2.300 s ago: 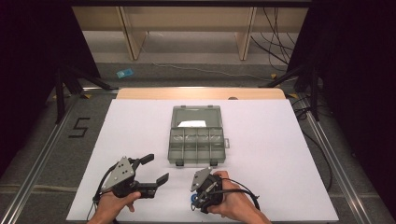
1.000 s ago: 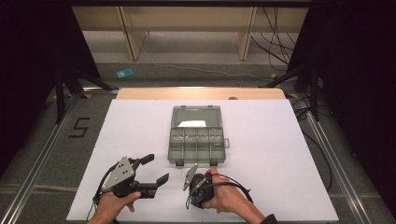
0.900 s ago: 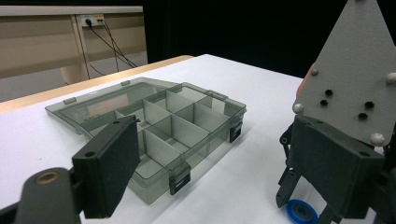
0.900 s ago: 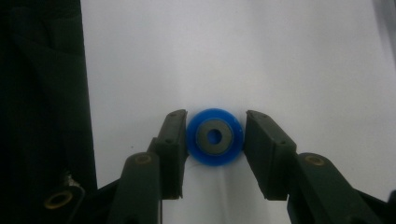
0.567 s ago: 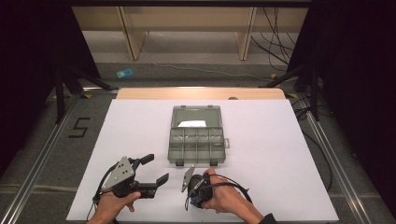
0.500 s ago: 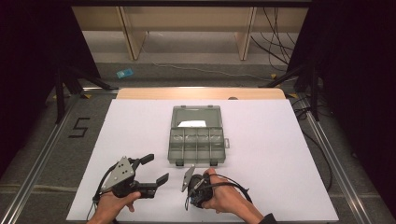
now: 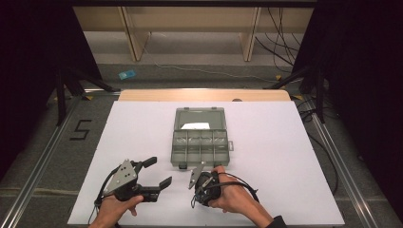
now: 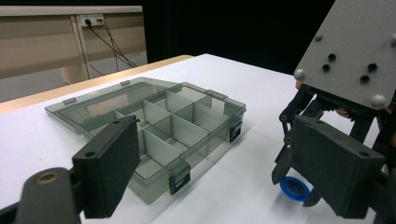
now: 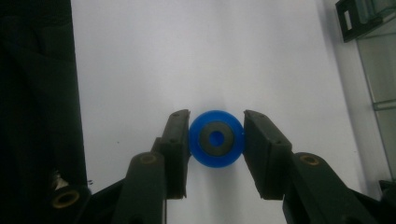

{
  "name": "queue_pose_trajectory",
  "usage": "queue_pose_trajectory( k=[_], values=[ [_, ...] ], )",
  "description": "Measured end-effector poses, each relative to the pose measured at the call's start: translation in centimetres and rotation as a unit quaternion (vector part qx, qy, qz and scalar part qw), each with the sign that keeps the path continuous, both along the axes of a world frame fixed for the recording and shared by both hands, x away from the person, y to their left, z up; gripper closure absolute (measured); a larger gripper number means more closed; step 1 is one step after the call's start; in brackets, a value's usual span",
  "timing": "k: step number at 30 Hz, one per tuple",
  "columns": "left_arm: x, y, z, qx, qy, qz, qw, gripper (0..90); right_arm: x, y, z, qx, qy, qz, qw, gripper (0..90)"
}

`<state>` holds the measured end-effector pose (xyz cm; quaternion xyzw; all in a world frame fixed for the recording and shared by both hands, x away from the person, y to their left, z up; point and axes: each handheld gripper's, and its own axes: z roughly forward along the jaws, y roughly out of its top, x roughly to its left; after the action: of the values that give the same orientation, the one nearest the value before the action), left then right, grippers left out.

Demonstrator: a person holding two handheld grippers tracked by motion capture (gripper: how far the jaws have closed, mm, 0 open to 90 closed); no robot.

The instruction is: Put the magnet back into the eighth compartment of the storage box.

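A small blue wheel (image 9: pixel 216 140) with a dark hub lies flat on the white table top. My right gripper (image 9: pixel 216 117) points straight down over it, and both pads touch its sides, so it is shut on the wheel. In the left gripper view the wheel (image 8: pixel 292 187) rests on the table under the right gripper (image 8: pixel 295 184). In the high view the right gripper (image 7: pixel 194 183) is at the front, just before the box. My left gripper (image 7: pixel 158 172) stands open and empty to its left, its jaws (image 8: pixel 219 168) wide apart.
A clear grey compartment box (image 7: pixel 199 140) sits at mid-table, open with its lid laid back; its dividers (image 8: pixel 173 126) show several empty cells. Its front latch corner (image 9: pixel 355 18) is close to the right gripper. White table surface (image 7: pixel 294 156) spreads on both sides.
My right gripper has shifted slightly left and tipped down over the spot where the wheel lies. The left gripper and the box have stayed put.
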<state>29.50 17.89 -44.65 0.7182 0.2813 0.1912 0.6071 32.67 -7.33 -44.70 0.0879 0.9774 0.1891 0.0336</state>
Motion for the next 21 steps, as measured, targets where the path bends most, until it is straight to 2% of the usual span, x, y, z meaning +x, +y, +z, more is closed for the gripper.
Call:
queue_pose_trajectory(
  k=[8, 12, 13, 17, 21],
  values=[
    [0.0, 0.0, 0.0, 0.001, 0.001, 0.001, 1.0000, 16.2, 0.3, -0.4, 0.4, 0.004, -0.009, -0.005, 0.9999, 62.6],
    [0.0, 0.0, 0.0, 0.001, 0.001, 0.001, 1.0000, 16.2, 0.3, -0.5, 0.5, 0.005, -0.006, -0.010, 0.9999, 62.6],
    [0.0, 0.0, 0.0, 0.001, 0.002, 0.001, 1.0000, 16.2, 0.4, -0.5, 0.6, 0.007, -0.012, -0.007, 0.9999, 62.7],
    [0.0, -0.1, -0.1, -0.002, 0.001, 0.000, 1.0000, 16.2, 0.5, -0.9, 1.4, 0.012, -0.015, -0.010, 0.9998, 62.7],
    [0.1, -0.1, -0.1, -0.004, 0.000, -0.002, 1.0000, 16.2, 0.8, -1.5, 2.4, 0.022, -0.025, -0.023, 0.9992, 62.7]
  ],
)
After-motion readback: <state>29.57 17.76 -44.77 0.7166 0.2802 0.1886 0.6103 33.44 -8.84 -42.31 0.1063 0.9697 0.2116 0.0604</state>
